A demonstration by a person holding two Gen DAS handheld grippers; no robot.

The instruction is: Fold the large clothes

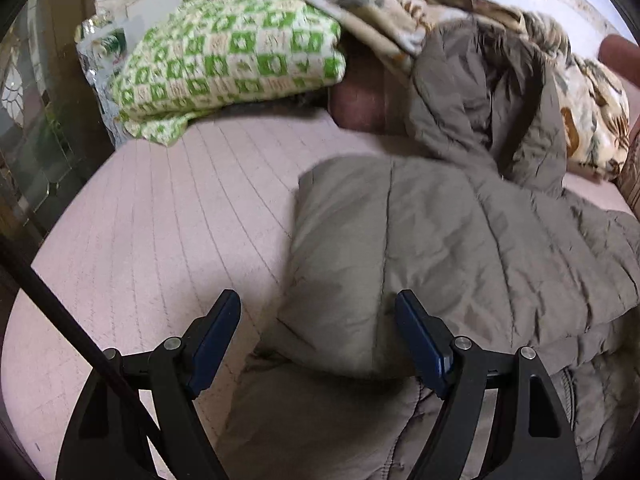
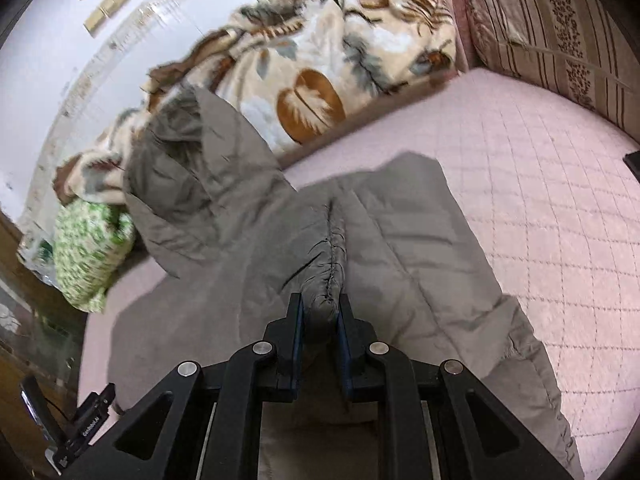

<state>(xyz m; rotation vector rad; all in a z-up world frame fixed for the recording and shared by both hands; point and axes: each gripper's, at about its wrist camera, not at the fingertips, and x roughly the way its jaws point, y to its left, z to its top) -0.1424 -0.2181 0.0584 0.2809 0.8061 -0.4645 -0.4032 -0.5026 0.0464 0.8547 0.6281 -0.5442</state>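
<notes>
A grey-brown quilted jacket (image 1: 440,232) lies partly folded on a pink quilted bed cover (image 1: 160,220), its hood (image 1: 480,92) propped against the blankets behind. My left gripper (image 1: 317,296) hovers open over the jacket's near left edge; a folded flap shows between its fingers, and the pads stay apart from the cloth. In the right wrist view my right gripper (image 2: 320,298) is shut on a gathered, elastic-edged fold of the jacket (image 2: 400,240), lifting it into a ridge.
A green and cream crochet blanket (image 1: 224,52) lies folded at the back left. A leaf-patterned fleece blanket (image 2: 320,60) is heaped along the wall behind the hood. A striped cushion (image 2: 540,20) stands at the bed's right end. Dark wooden furniture (image 1: 60,128) borders the left.
</notes>
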